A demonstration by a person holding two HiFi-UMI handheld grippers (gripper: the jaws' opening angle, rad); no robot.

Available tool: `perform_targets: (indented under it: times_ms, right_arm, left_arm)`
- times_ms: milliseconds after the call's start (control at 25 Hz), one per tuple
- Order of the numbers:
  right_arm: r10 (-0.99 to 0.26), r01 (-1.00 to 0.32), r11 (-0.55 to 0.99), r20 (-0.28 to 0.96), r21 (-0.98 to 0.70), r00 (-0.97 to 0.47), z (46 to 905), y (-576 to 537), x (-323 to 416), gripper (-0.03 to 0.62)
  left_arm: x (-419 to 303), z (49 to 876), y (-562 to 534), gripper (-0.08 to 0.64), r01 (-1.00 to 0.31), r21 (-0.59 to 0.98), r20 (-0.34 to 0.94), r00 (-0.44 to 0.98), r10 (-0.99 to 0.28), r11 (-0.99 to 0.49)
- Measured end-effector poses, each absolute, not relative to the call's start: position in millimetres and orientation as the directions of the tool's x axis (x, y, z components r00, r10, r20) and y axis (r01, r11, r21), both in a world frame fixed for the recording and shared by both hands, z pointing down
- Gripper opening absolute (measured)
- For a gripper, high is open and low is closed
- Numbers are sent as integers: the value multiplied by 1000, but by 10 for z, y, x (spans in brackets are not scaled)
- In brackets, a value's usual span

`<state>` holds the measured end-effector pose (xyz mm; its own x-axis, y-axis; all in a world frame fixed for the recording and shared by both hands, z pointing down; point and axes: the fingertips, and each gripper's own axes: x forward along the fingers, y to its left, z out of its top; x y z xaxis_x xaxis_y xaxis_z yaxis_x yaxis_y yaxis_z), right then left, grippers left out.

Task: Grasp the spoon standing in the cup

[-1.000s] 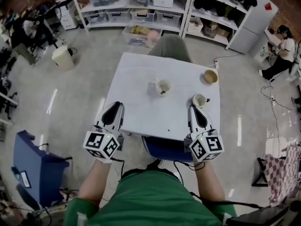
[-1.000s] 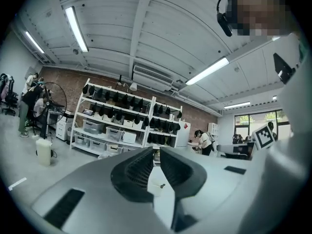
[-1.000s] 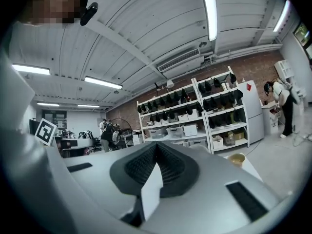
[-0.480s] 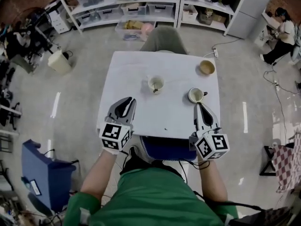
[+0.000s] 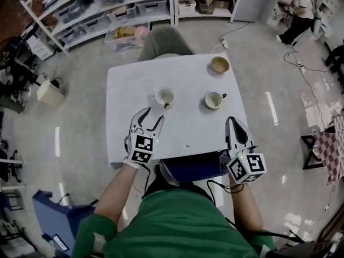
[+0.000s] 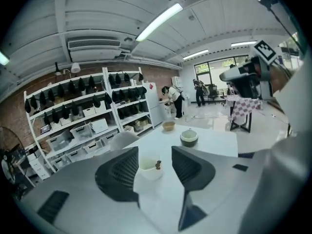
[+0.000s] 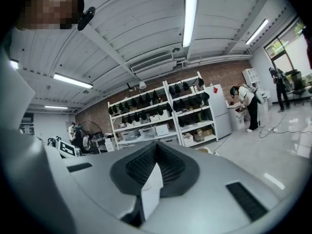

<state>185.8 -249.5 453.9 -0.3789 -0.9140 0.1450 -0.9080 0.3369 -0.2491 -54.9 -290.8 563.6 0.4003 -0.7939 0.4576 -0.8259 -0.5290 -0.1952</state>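
Observation:
A white cup stands mid-table on the white table, with a small spoon standing in it. My left gripper hovers just short of the cup, its jaws opening, with nothing between them. In the left gripper view the cup and the spoon show ahead, framed by the spread fingers of the left gripper. My right gripper is shut and empty at the table's front right, and its jaws meet in the right gripper view.
A second cup stands right of the first, and a tan bowl sits at the far right corner. A grey chair stands behind the table and a blue seat at its near edge. Shelves with bins line the back.
The left gripper has moved forward over the table toward the cup with the spoon, and its jaws have gone from shut to open. The right gripper stays at the front edge.

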Motion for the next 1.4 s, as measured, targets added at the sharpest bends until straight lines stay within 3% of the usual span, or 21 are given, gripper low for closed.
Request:
perform_targets:
  times_ms: [800,1080,1400]
  right_arm:
    - [-977,-986,26,204,-165,-60,4542,-2112,1836,21]
    - [-975,-984,1,219,-180,-41,4612,-2095,1793,21]
    - [-971,-981,49,223,-188,-91,4633,-2268,1702,21]
  left_arm:
    - [-401,6885,-3631,193,-615,-253,631,480,-609,-747]
    - [-264,7000,-3677,181,-571,-260,660,483,-575,-779]
    - [-287,6946,-3722,84,-584,-243,671,475,-569,-775]
